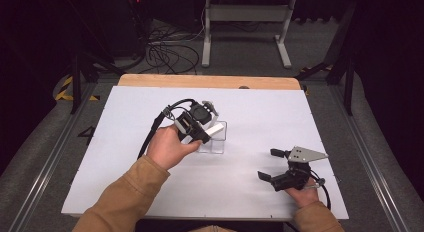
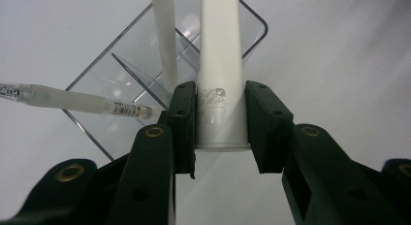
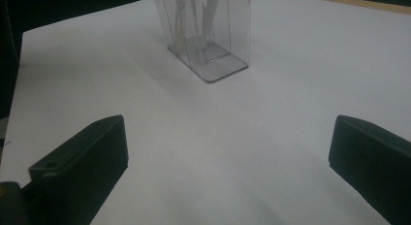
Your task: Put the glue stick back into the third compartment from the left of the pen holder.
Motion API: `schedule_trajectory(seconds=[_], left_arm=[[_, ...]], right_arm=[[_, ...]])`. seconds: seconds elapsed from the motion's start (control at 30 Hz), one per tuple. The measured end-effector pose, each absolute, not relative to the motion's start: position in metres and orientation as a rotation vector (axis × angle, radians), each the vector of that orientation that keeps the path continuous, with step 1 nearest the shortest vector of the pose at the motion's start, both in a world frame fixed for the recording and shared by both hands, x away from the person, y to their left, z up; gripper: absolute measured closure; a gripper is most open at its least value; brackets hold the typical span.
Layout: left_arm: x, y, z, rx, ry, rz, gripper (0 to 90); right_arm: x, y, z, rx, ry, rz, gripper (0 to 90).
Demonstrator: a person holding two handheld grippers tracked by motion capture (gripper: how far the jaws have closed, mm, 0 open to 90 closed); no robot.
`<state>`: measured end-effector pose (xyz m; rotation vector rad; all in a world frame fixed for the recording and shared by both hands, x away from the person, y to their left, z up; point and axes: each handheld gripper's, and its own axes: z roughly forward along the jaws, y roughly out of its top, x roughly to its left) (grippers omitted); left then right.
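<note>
A clear plastic holder (image 1: 216, 142) with dividers stands near the middle of the white table. My left gripper (image 1: 206, 135) points down over it, shut on a thick white tube (image 2: 220, 55) whose far end reaches into the holder (image 2: 256, 22). In the left gripper view a thin white stick (image 2: 165, 40) stands in a compartment and a frosted pen (image 2: 68, 99) leans out to the left. My right gripper (image 1: 266, 163) rests at the front right, open and holding nothing. The right gripper view has its jaws wide apart (image 3: 228, 152), with the holder (image 3: 213, 36) well ahead.
A white sheet (image 1: 260, 112) covers the table, with a wooden edge (image 1: 210, 81) at the far side. Beyond it lie floor cables (image 1: 167, 54) and a white stand's legs (image 1: 245, 22). Dark rails run along both sides of the table.
</note>
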<state>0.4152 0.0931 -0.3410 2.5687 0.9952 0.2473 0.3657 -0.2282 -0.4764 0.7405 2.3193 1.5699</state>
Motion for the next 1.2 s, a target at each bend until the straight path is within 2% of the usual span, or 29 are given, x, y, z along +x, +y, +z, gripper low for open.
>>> schedule_trajectory(seconds=[0.6,1.2], left_arm=[[0.422,0.085,-0.339,2.566,1.087,0.145,66.3],[0.426,0.08,-0.34,2.578,1.103,0.176,66.1]], right_arm=[[0.366,-0.228,-0.476,0.739,2.322,1.573,0.7],[0.366,-0.228,-0.476,0.733,2.324,1.575,0.7]])
